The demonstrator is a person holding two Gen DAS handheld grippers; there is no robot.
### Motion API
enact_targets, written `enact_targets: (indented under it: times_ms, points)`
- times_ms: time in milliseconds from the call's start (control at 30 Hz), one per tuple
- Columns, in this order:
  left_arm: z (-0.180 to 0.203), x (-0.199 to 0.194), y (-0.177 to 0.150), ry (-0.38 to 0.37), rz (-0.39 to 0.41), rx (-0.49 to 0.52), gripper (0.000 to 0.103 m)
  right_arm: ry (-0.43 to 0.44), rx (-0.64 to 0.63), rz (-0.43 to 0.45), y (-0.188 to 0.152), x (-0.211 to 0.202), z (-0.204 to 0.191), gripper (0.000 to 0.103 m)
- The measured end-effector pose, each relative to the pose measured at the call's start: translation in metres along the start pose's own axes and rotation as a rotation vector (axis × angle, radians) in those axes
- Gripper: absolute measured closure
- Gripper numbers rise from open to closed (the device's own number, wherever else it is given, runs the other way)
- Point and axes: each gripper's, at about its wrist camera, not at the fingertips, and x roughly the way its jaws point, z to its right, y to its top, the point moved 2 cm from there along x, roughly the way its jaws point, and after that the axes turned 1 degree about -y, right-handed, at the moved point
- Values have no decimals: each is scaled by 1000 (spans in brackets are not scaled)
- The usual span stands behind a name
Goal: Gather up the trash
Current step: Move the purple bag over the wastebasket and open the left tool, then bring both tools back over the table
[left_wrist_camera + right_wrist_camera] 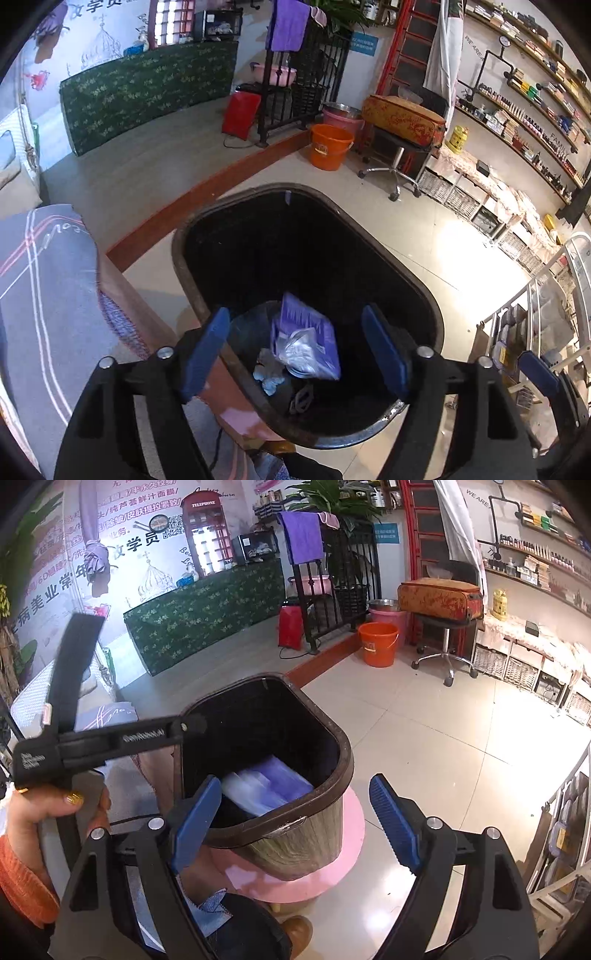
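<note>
A dark trash bin point(184, 258) with a wood-pattern outside point(295, 845) stands on a pink round stool point(343, 871). Inside lie a purple packet point(295, 321), a clear plastic wrapper point(299, 350), pale blue scraps point(267, 378) and a dark item point(301, 400). In the right wrist view the purple packet point(269, 782) is blurred inside the bin. My left gripper point(295, 347) is open and empty right above the bin's mouth. My right gripper point(295, 819) is open and empty, above the bin's near rim. The left gripper's body point(92, 738) shows at the left, held by a hand.
A bed with grey cloth point(44, 295) lies left of the bin. An orange bucket point(330, 146), a pink basin point(341, 116) and a wheeled stool with a case point(402, 122) stand behind. Shelves point(517, 122) line the right wall. A white rack point(535, 332) is at right.
</note>
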Motion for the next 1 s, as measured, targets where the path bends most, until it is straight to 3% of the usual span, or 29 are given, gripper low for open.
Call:
enact_targets:
  times_ms: [233, 567, 1000]
  points:
    - [-22, -35, -15, 31, 74, -81, 23, 17, -13, -3, 0, 2, -8, 21]
    - [-55, -95, -44, 75, 99, -188, 17, 43, -69, -40, -7, 5, -33, 15]
    - [-137, -174, -93, 264, 156, -312, 13, 213, -204, -96, -27, -1, -123, 14]
